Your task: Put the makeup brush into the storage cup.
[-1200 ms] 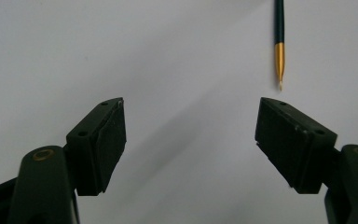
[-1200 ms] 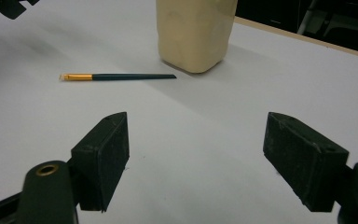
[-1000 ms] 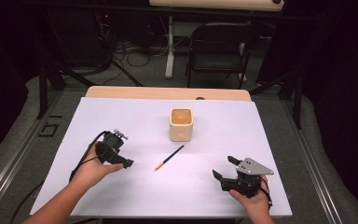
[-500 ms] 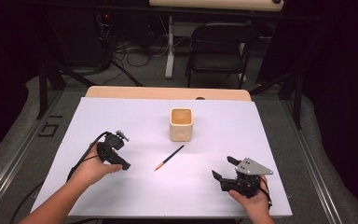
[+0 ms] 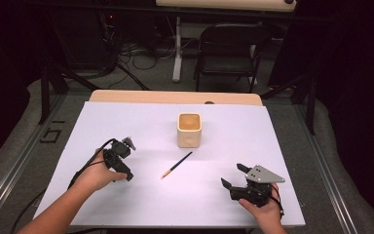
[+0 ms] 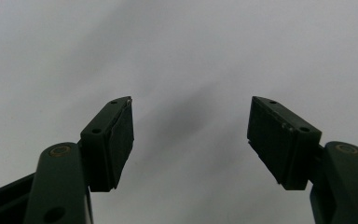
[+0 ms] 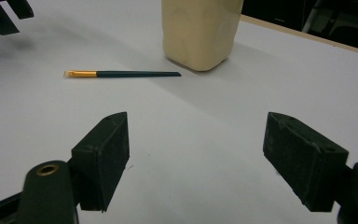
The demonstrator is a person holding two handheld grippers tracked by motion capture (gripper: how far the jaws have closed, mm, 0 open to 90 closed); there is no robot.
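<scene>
A cream square cup (image 5: 189, 129) stands upright near the middle of the white table (image 5: 126, 122). A thin dark brush with a gold ferrule (image 5: 177, 165) lies flat in front of it. My left gripper (image 5: 125, 173) is left of the brush, tilted down at bare table, open with nothing between its jaws (image 6: 191, 105). At the near right my right gripper (image 5: 232, 175) is open and empty (image 7: 196, 121). It faces the brush (image 7: 126, 73) and the cup (image 7: 200, 32), well short of both. The left gripper's jaws (image 7: 4, 14) show at the top left of the right gripper view.
A strip of bare wooden tabletop (image 5: 175, 96) runs along the far edge of the white surface. Beyond the table stand a black chair (image 5: 229, 48), cables and stand legs on the floor.
My left gripper has shifted slightly toward the near edge and tipped down. The right gripper, brush and cup have stayed put.
</scene>
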